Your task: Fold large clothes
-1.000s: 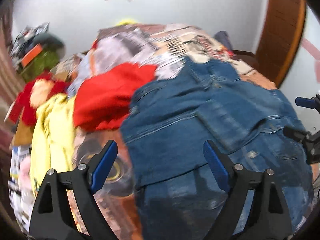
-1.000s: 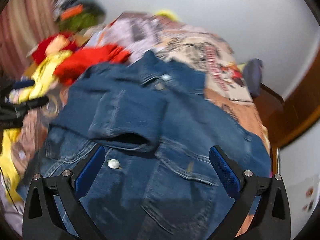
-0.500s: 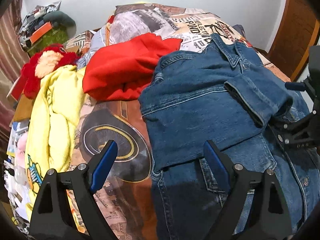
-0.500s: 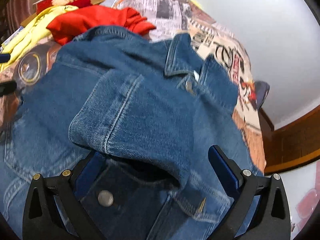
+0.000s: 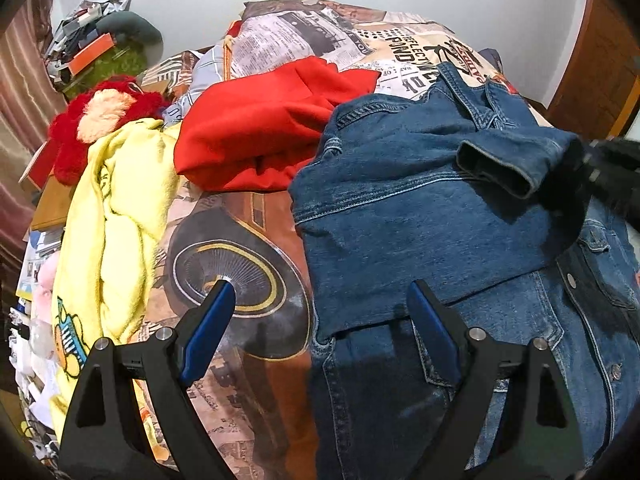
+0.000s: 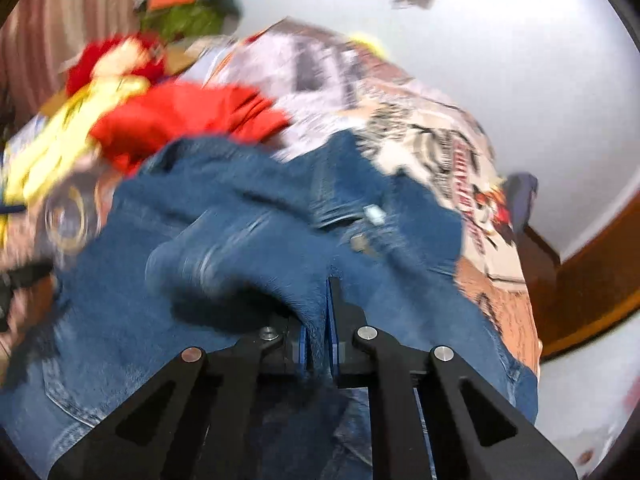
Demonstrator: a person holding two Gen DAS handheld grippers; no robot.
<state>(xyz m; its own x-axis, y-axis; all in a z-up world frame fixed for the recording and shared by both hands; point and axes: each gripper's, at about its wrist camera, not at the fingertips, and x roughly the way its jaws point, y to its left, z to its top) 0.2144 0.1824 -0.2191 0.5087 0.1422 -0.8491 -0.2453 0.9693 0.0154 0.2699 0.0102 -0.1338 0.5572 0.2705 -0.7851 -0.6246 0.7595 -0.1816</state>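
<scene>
A blue denim jacket [image 5: 420,216] lies spread on the bed, collar at the far end, one sleeve [image 5: 516,164] folded across its front. My left gripper [image 5: 316,312] is open and empty, hovering above the jacket's left edge. My right gripper [image 6: 318,336] is shut on the denim sleeve [image 6: 240,268] near its cuff and lifts it slightly; it shows as a dark blurred shape at the right edge of the left wrist view [image 5: 612,168]. The right wrist view is motion-blurred.
A red garment [image 5: 264,136] lies beside the jacket's far left. A yellow garment [image 5: 116,216] and a red plush toy [image 5: 100,120] lie at the bed's left. The newspaper-print bedspread [image 5: 240,248] shows between them. A wooden door [image 5: 596,68] stands at right.
My right gripper has closed on the folded denim sleeve and moved up with it. My left gripper stays open and has shifted only slightly.
</scene>
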